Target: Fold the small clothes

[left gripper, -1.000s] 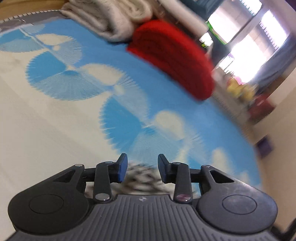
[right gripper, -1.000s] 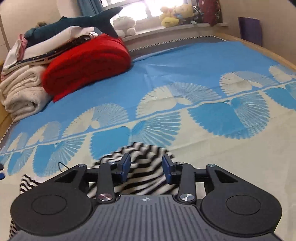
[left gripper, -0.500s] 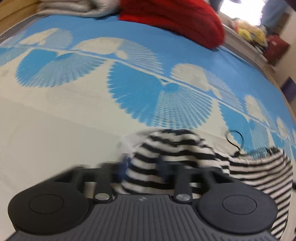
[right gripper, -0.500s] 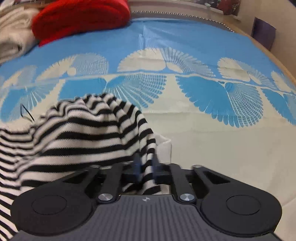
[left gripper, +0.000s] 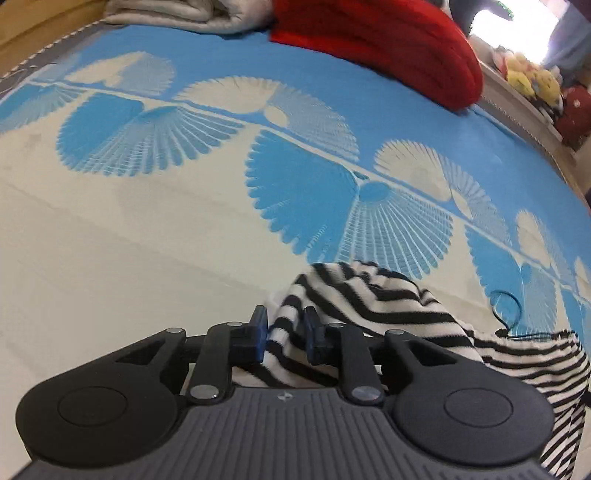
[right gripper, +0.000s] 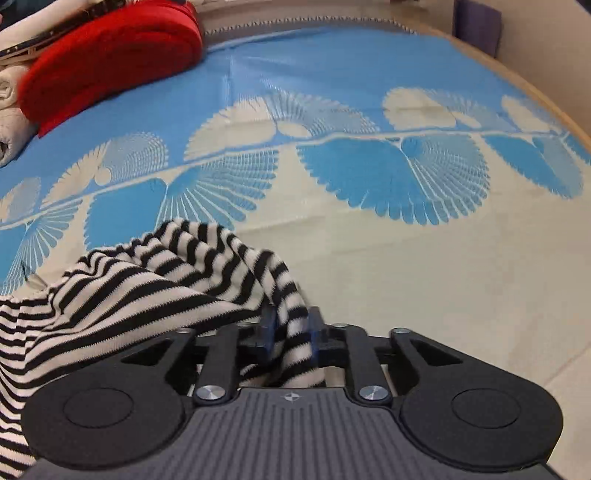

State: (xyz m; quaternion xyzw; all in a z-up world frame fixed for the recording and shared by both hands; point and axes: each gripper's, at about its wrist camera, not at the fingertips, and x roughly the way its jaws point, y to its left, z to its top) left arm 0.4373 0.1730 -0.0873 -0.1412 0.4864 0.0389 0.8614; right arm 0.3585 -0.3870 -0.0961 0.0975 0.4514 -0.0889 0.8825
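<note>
Striped garment [left gripper: 373, 299], black and white, lies bunched on the blue-and-cream bedspread [left gripper: 184, 221], well short of the red folded blanket [left gripper: 376, 48] at the bed's far end. Left gripper [left gripper: 283, 328]: fingers narrow, opening, a fold of the garment between them. Right gripper [right gripper: 291, 328]: same, fingers narrow and opening with striped cloth between. Cream folded blankets [left gripper: 192, 14] beside the red one.

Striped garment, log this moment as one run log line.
task: fold small clothes | left gripper: opening, striped garment between pads | right gripper: opening, same garment between pads | surface: blue-and-cream sheet
</note>
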